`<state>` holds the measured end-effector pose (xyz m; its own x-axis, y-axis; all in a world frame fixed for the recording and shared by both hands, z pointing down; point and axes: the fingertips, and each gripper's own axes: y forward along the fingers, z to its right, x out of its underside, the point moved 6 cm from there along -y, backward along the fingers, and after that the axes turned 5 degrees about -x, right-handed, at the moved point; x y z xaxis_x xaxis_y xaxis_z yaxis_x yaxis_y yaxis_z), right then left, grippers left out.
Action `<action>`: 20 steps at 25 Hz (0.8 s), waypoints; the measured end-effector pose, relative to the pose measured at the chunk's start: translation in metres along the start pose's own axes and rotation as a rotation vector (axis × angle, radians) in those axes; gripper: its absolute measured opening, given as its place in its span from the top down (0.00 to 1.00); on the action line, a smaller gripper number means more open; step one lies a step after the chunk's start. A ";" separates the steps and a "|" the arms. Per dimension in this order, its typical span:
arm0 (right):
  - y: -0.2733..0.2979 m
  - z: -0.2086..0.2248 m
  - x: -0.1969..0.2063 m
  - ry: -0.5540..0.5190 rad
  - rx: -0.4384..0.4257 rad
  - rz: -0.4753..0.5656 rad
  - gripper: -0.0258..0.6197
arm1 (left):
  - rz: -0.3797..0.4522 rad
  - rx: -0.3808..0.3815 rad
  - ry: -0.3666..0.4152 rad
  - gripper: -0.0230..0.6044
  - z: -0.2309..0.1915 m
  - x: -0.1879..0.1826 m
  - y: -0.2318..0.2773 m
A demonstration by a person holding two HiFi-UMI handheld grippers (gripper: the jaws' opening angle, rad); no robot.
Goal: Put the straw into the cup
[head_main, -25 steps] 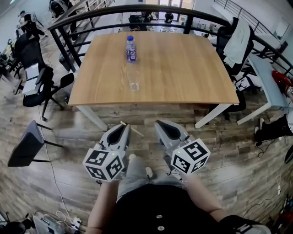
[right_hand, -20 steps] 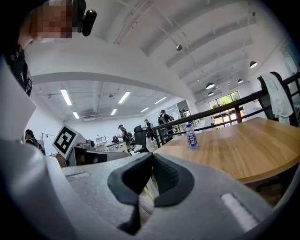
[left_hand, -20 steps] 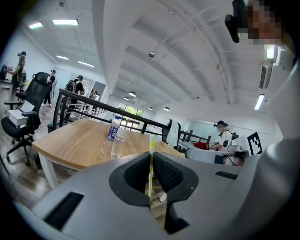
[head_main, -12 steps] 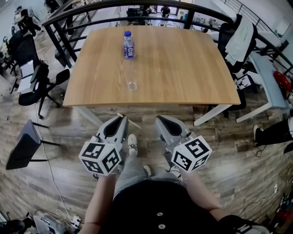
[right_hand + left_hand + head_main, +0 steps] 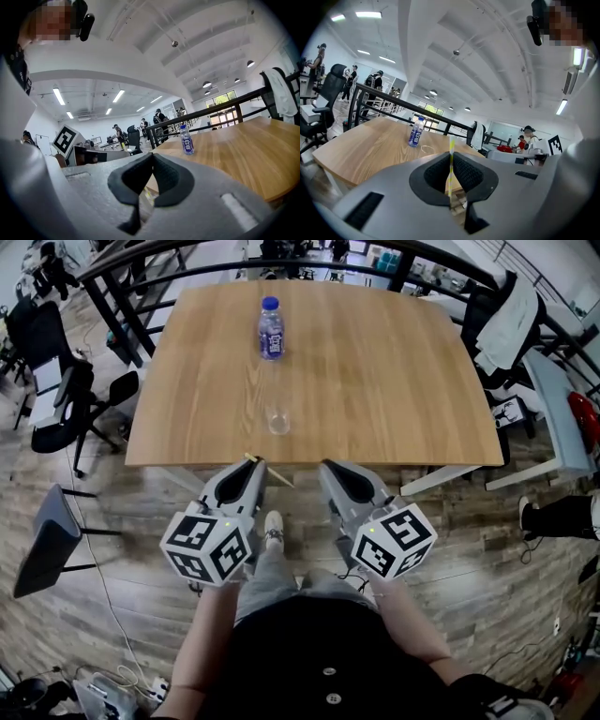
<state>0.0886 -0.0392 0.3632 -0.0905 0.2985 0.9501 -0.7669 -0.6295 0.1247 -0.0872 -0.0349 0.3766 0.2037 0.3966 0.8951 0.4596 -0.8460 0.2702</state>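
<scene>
A clear cup (image 5: pixel 278 420) stands on the wooden table (image 5: pixel 394 381) near its front edge, and it shows faintly as the cup (image 5: pixel 427 149) in the left gripper view. My left gripper (image 5: pixel 252 468) is shut on a thin yellow-and-white straw (image 5: pixel 450 164), which stands upright between the pads; the straw (image 5: pixel 269 471) pokes out to the right of the tips at the table's front edge. My right gripper (image 5: pixel 330 469) hangs beside it, shut with nothing in it, and the right gripper (image 5: pixel 152 157) shows closed pads. Both grippers are short of the cup.
A water bottle (image 5: pixel 270 329) with a purple label stands farther back on the table, in line with the cup. Office chairs (image 5: pixel 66 399) stand at the left, a chair with a white garment (image 5: pixel 506 320) at the right, and a black railing (image 5: pixel 122 306) runs behind.
Both grippers have come forward together to the table's front edge, and the left one still grips the straw. The cup and bottle stand where they were.
</scene>
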 end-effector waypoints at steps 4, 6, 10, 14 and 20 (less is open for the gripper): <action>0.031 0.017 -0.011 -0.002 0.012 0.002 0.96 | 0.002 0.011 -0.005 0.91 -0.025 -0.018 0.023; 0.048 0.026 -0.018 -0.005 0.017 0.008 0.96 | 0.006 0.016 -0.007 0.91 -0.038 -0.029 0.034; 0.084 0.045 -0.033 0.006 0.023 0.025 0.96 | 0.012 0.028 -0.006 0.91 -0.065 -0.050 0.060; 0.120 0.064 -0.044 0.010 0.032 0.030 0.96 | 0.003 0.045 -0.003 0.91 -0.094 -0.070 0.091; 0.155 0.086 -0.055 0.021 0.060 0.046 0.96 | 0.001 0.097 0.000 0.91 -0.117 -0.090 0.125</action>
<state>0.0292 -0.2146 0.3547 -0.1385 0.2824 0.9492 -0.7219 -0.6850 0.0985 -0.1493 -0.2185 0.3715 0.2045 0.3958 0.8953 0.5412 -0.8078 0.2336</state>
